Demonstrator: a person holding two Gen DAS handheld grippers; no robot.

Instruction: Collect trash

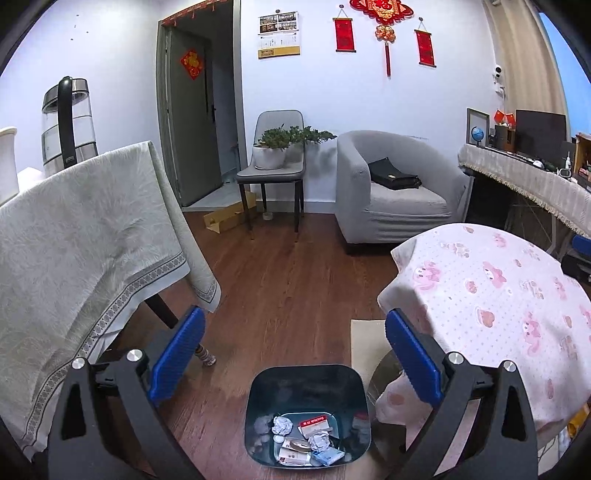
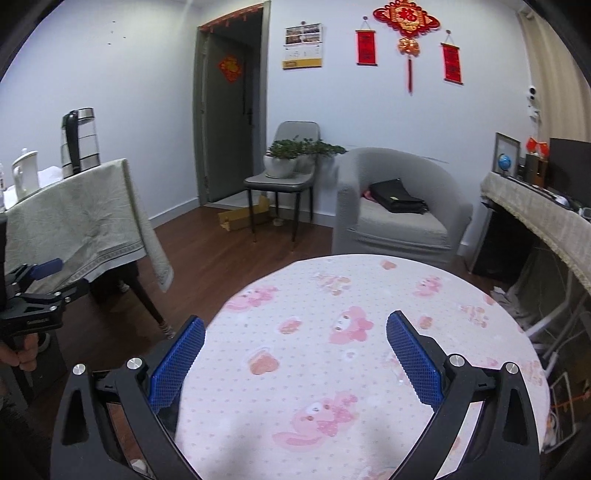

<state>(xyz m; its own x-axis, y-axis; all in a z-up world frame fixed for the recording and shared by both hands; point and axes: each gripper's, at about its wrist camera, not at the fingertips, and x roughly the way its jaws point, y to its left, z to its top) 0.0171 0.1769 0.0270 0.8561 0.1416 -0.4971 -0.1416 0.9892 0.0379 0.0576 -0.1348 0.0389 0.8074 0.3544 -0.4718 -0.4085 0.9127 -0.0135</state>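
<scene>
Bin (image 1: 258, 398) on wood floor (image 1: 288, 280) beside pink-clothed round table (image 2: 369, 350)

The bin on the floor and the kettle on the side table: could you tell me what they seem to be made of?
The bin looks like dark glossy plastic: smooth walls with soft reflections. The kettle seems clear glass with brushed steel bands and a black, probably plastic, handle.

It was a home living room, as shown by a grey armchair (image 2: 399, 206), a potted plant (image 2: 282, 160) on a chair, cloth-covered tables, a kettle (image 2: 79, 142), red Chinese New Year hangings (image 2: 406, 26) and a wall calendar (image 2: 303, 46).
</scene>
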